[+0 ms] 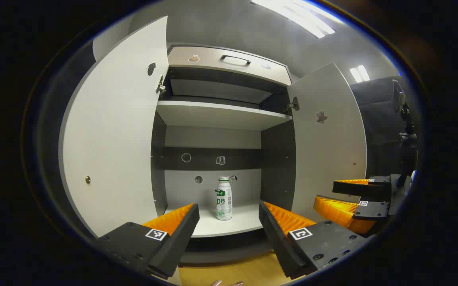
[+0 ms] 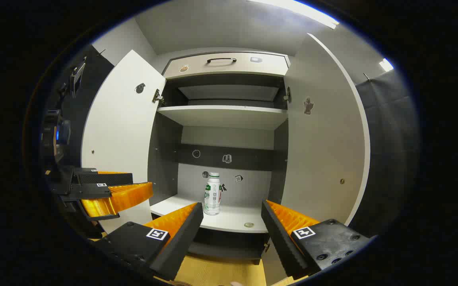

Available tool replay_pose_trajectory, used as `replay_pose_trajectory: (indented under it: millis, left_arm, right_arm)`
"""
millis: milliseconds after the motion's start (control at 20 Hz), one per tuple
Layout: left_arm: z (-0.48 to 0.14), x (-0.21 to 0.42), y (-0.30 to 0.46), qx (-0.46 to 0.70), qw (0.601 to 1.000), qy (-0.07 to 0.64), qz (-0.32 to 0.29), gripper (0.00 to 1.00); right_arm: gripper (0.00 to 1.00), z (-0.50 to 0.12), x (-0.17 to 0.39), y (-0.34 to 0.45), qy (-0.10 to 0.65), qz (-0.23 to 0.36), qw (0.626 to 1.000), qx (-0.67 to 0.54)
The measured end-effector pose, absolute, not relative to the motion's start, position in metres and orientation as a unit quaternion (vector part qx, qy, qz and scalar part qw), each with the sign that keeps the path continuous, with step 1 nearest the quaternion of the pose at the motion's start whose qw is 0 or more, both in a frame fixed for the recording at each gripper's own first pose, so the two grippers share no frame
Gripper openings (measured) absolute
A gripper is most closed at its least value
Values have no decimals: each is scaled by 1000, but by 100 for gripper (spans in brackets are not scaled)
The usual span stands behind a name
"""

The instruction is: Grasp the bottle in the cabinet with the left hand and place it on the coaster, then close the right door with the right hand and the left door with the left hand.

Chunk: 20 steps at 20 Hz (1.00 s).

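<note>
Straight ahead of the left gripper (image 1: 229, 222), framed in the gap between its spread fingers, the bottle (image 1: 224, 198) stands upright on the lower shelf (image 1: 249, 222) of the cabinet (image 1: 221, 115), well apart from the fingertips and deeper in. Its long axis runs vertical, so a level approach with the fingers passing either side of its body looks like the fitting move. Both doors hang wide: the left door (image 1: 109, 143) and the right door (image 1: 328, 139) flank the opening. In the left gripper view the right gripper (image 1: 352, 198) sits off to the right, near the right door, its fingers apart and holding nothing. From the right gripper view the bottle lies ahead and slightly left of centre. The left gripper seems better lined up with the bottle. I cannot make out the coaster with certainty.
</note>
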<state>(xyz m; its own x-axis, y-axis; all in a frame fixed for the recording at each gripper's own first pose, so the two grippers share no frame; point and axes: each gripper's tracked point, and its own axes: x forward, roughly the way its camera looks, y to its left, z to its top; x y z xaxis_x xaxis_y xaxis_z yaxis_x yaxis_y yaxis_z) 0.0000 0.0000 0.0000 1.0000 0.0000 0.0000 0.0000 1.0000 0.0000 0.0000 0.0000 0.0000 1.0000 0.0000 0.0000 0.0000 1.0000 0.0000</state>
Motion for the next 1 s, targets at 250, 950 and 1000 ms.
replay_pose_trajectory:
  millis: [250, 950, 1000]
  left_arm:
    - [1, -1, -3, 2, 1000, -1, -3, 96]
    - [3, -6, -5, 0, 1000, -6, -12, 95]
    - [2, -5, -4, -2, 1000, -6, -14, 96]
  right_arm:
    - [98, -1, -4, -9, 3, -6, 1000, 5]
    - [98, -2, -14, -9, 9, -14, 1000, -9]
    - [98, -2, -15, -9, 10, -16, 1000, -10]
